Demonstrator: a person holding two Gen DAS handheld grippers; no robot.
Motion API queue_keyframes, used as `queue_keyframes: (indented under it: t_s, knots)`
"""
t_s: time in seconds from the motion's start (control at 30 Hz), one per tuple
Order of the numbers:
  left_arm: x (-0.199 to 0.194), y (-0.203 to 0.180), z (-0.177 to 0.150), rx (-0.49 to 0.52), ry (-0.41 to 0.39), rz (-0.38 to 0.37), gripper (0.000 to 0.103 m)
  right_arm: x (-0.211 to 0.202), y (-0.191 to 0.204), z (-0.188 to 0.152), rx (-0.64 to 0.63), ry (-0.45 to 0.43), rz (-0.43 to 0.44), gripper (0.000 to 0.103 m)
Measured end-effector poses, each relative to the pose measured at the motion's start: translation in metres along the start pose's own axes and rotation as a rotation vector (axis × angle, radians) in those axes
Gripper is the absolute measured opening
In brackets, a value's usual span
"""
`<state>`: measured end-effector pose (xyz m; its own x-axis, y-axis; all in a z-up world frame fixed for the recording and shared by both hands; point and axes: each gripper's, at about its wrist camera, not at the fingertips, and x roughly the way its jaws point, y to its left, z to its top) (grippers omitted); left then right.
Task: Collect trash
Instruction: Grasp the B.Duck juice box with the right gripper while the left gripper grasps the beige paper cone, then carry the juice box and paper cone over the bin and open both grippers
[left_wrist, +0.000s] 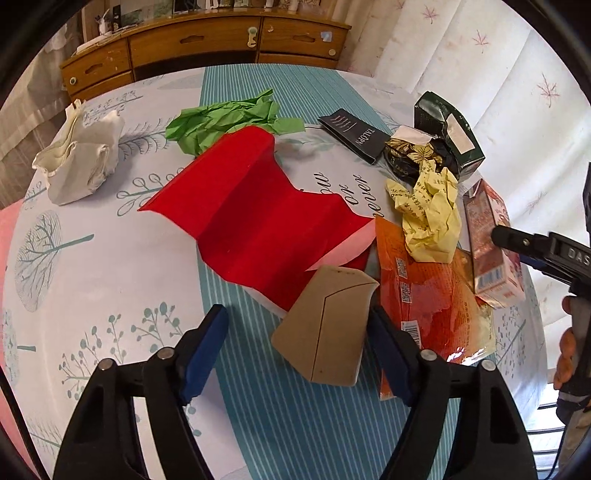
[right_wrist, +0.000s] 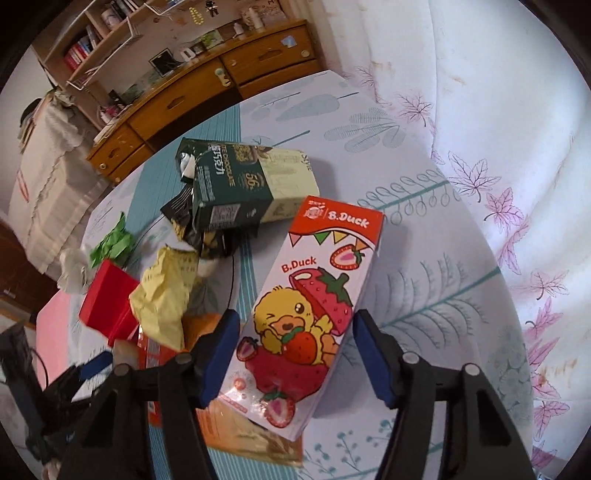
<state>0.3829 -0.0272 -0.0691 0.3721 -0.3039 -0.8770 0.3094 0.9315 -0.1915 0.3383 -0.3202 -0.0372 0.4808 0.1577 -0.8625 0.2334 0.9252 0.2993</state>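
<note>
A brown cardboard piece (left_wrist: 325, 325) lies on the patterned tablecloth (left_wrist: 110, 258), between the fingers of my left gripper (left_wrist: 295, 314). The right pad is at its edge and the left pad stands clear, so the gripper is open. Behind it lie a folded red paper (left_wrist: 251, 214) and an orange packet (left_wrist: 424, 295). In the right wrist view a strawberry B.Duck box (right_wrist: 310, 295) rests slanted on the orange packet (right_wrist: 251, 439). My right gripper (right_wrist: 295, 314) straddles it, with both blue pads against its long sides.
Crumpled green paper (left_wrist: 221, 118), a white tissue wad (left_wrist: 81, 158), yellow crumpled paper (left_wrist: 428, 214), a black tag (left_wrist: 354, 134) and a dark green chocolate box (right_wrist: 236, 188) lie on the table. A wooden drawer chest (left_wrist: 192, 40) stands behind it and curtains (right_wrist: 480, 92) hang to the right.
</note>
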Motion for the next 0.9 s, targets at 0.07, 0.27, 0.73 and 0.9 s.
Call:
queue_keyframes:
  t_s: [0.07,0.27,0.73,0.9]
  knots:
    - [0.001,-0.003,0.000,0.009,-0.004,0.010,0.063,-0.002,-0.004,-0.002,0.001,0.001,0.021,0.062]
    - [0.001,-0.015,-0.001,0.013,-0.024,0.042,0.043,-0.007,-0.008,-0.008,0.012,-0.003,0.070,0.060]
    - [-0.049,-0.031,-0.049,0.038,-0.057,0.030,0.043,-0.056,-0.007,-0.065,-0.031,-0.004,0.231,0.059]
    - [-0.070,-0.033,-0.082,0.044,-0.045,0.007,0.043,-0.068,0.003,-0.103,-0.154,0.030,0.197,0.059]
